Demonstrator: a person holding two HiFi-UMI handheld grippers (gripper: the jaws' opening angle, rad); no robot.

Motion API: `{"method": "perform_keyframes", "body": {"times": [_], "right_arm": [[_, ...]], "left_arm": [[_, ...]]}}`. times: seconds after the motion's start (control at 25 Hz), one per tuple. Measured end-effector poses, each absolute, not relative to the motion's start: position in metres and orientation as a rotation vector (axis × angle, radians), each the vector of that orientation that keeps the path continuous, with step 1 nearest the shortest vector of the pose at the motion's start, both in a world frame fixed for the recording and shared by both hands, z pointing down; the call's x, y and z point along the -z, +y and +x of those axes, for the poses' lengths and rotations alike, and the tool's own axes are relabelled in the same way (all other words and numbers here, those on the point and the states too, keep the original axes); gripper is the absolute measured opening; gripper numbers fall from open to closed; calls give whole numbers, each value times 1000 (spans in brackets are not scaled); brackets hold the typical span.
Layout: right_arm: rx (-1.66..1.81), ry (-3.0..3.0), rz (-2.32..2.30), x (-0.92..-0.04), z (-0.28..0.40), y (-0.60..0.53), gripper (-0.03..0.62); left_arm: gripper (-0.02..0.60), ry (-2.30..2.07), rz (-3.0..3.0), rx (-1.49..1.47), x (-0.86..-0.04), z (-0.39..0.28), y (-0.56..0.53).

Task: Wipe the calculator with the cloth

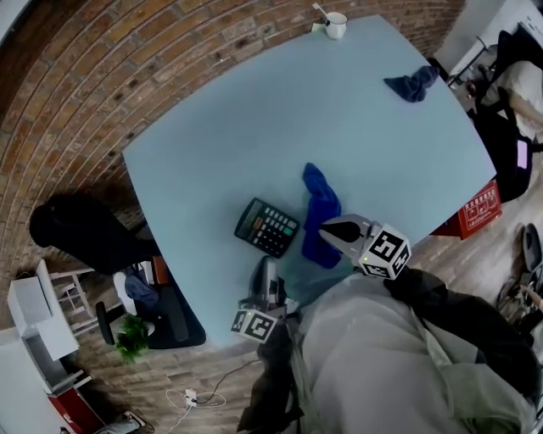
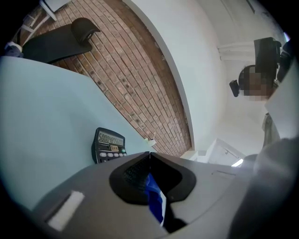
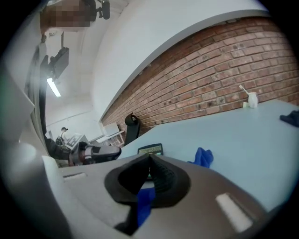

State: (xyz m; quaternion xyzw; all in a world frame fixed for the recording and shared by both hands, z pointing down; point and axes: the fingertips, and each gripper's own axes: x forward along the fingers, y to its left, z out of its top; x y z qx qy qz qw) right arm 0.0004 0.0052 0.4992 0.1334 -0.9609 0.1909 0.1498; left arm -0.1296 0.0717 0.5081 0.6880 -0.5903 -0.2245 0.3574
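A black calculator lies flat on the light blue table, near its front edge. Just to its right a blue cloth lies crumpled in a long strip. My left gripper hovers at the table's edge below the calculator, shut and holding nothing. My right gripper is shut too, its tips over the near end of the cloth without gripping it. The left gripper view shows the calculator beyond the closed jaws. The right gripper view shows the calculator and the cloth ahead.
A second, darker blue cloth lies at the table's far right, and a white cup stands at the far edge. A black office chair is left of the table, and a red box sits on the floor to the right.
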Motion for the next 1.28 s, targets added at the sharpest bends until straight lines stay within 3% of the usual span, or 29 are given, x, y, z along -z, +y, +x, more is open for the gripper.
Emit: {"method": "perform_keyframes", "body": {"times": [0.12,0.2,0.36,0.64,0.76,0.92,1.04,1.12,1.28], "right_arm": [[-460,-2745,497,-505,15,-13,12],[-510,-2724,584,-511,26,-24,33],[-613,-2650,666,-530,37,-38,171],[-638,-2552,608,-555,16,-46,225],[-596,-2479,535,-571,3,-43,271],[-407,-2366,443,-595,-11,-32,299],[-196,-2306,393,-605,-17,-28,299],[-100,-2282,381,-608,-17,-27,299],[39,-2217,421,-596,-3,-31,298]], "left_arm": [[48,-1614,1750,516,-514,-151,70],[117,-1693,1729,447,-522,-177,64],[247,-1705,1722,250,-546,-214,31],[296,-1652,1807,-108,-576,-214,-24],[296,-1634,1871,-281,-584,-199,-35],[235,-1619,1927,-345,-586,-185,-40],[188,-1596,1918,-258,-581,-184,-37],[111,-1573,1889,-128,-575,-185,-32],[75,-1534,1805,105,-570,-186,-19]]}}
